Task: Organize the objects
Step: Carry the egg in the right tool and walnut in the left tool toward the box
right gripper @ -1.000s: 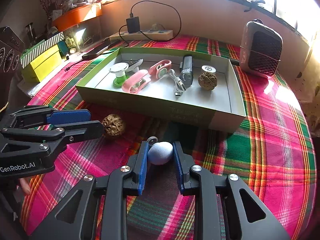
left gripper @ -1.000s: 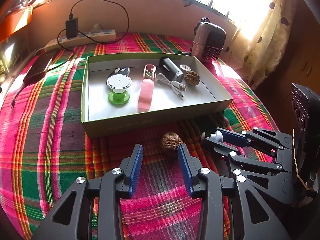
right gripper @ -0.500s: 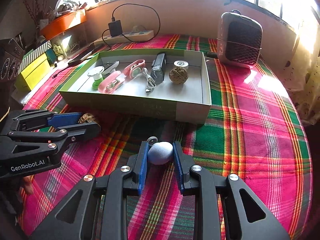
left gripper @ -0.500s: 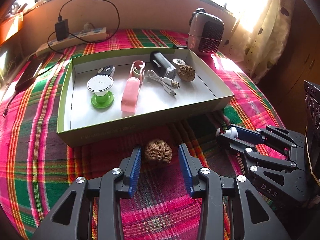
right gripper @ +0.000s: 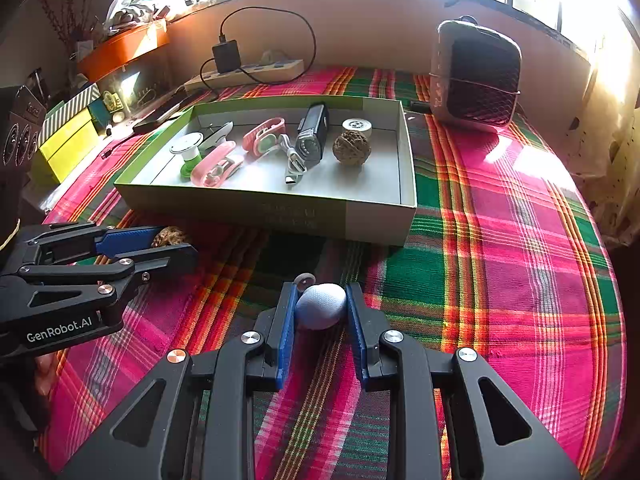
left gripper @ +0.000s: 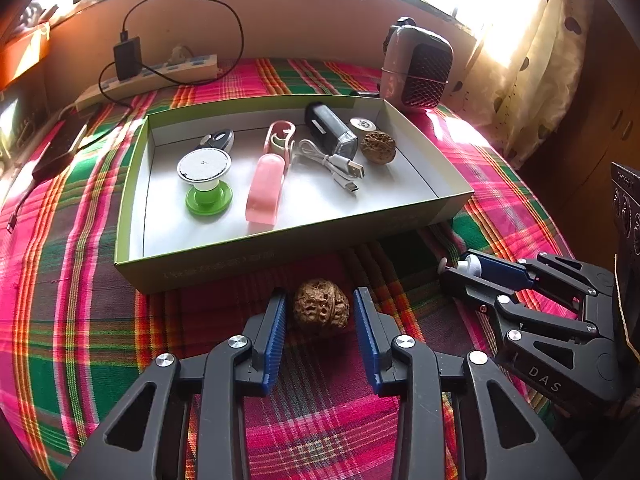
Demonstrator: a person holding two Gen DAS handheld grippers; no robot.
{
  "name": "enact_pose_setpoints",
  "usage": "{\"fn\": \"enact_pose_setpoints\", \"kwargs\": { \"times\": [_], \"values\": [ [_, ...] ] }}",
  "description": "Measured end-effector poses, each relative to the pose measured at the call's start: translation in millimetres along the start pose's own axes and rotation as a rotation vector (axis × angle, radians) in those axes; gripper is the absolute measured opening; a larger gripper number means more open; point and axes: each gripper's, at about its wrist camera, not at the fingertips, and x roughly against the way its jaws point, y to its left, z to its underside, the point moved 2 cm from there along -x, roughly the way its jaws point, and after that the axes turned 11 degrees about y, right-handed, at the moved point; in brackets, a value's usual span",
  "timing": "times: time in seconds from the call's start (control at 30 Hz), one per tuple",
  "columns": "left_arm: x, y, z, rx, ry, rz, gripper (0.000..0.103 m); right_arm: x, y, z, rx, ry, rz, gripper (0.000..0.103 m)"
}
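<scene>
The left tongs [left gripper: 320,312] are closing around a wrinkled walnut [left gripper: 321,306] that sits on the plaid cloth [left gripper: 80,280] just in front of the near wall of the open green box [left gripper: 280,258]; a sliver of gap shows on each side, so the pads do not yet press it. The right tongs [right gripper: 321,306] are clamped on a pale blue ball [right gripper: 321,305], near the box's right corner. The risk, judging from here: the hard, rounded walnut could squirt out from the closing pads and roll over the cloth, or a lift could knock it against the box wall. The smooth ball could likewise slip. Inside the box lie a second walnut [left gripper: 378,147], a white cable [left gripper: 336,164], a pink clip [left gripper: 265,188] and a green-based holder [left gripper: 206,178]. Beyond, a power strip [left gripper: 160,78] runs along the far wall under sunlit windows, a small heater [left gripper: 418,68] stands at the far right, and a spotted curtain [left gripper: 532,52] hangs beside it.
</scene>
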Motion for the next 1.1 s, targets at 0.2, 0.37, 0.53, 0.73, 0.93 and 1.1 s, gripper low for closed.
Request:
{"fn": "enact_pose_setpoints", "kwargs": {
  "times": [0.2,0.37,0.53,0.73,0.93,1.1],
  "values": [
    [0.5,0.8,1.2,-0.002,-0.006,-0.007,0.027,0.0,-0.1,0.0,0.0,0.0,0.0,0.026],
    [0.3,-0.8,2.0,-0.007,-0.01,-0.014,0.027,0.1,-0.2,0.1,0.0,0.0,-0.001,0.026],
    [0.4,-1.3,2.2,-0.01,-0.012,-0.019,0.027,0.0,0.1,-0.2,0.0,0.0,0.0,0.026],
    [0.6,-3.3,3.5,-0.016,-0.022,-0.036,0.027,-0.1,0.4,-0.5,0.0,0.0,-0.001,0.026],
    [1.5,-8.3,6.8,-0.033,-0.034,-0.077,0.027,-0.2,0.2,-0.4,0.002,0.0,0.008,0.026],
    [5.4,-8.2,7.0,-0.029,-0.047,-0.094,0.027,0.1,-1.3,0.8,-0.007,-0.008,0.015,0.026]
  ]
}}
